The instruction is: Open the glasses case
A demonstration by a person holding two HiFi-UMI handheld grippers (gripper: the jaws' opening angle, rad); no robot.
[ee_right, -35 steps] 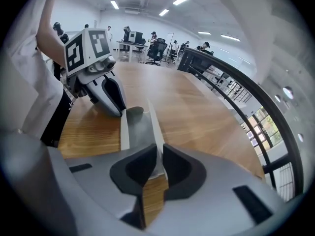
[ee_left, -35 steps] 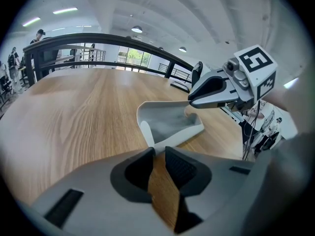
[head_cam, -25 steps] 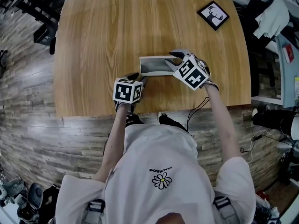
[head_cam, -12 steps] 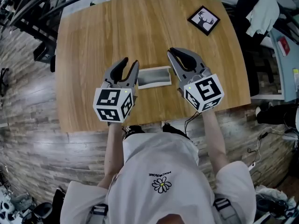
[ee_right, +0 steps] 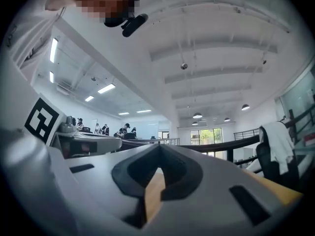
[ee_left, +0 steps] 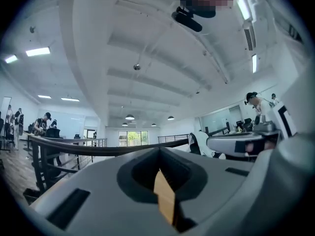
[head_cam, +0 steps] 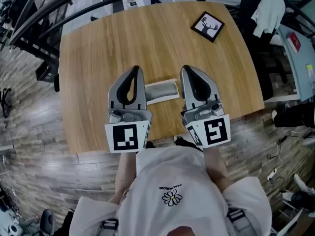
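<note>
Hovering my left gripper (head_cam: 135, 69) and right gripper (head_cam: 187, 69), jaws just clenched on nothing; the pale grey rectangular glasses case (head_cam: 160, 91) lies between them on the light wooden table (head_cam: 88, 58), long axis crosswise, equally near both.

Lit bright and even from overhead. Glared white at the ceiling strip lights (ee_left: 38, 51) and the far window (ee_left: 132, 137) in the left gripper view. Laid a soft sheen across the wooden table (head_cam: 98, 58). Bowed hard at the edges, fisheye, with black corners in both gripper views. Blurred on the left gripper (ee_left: 158, 154) up close; sharpened farther off.
</note>
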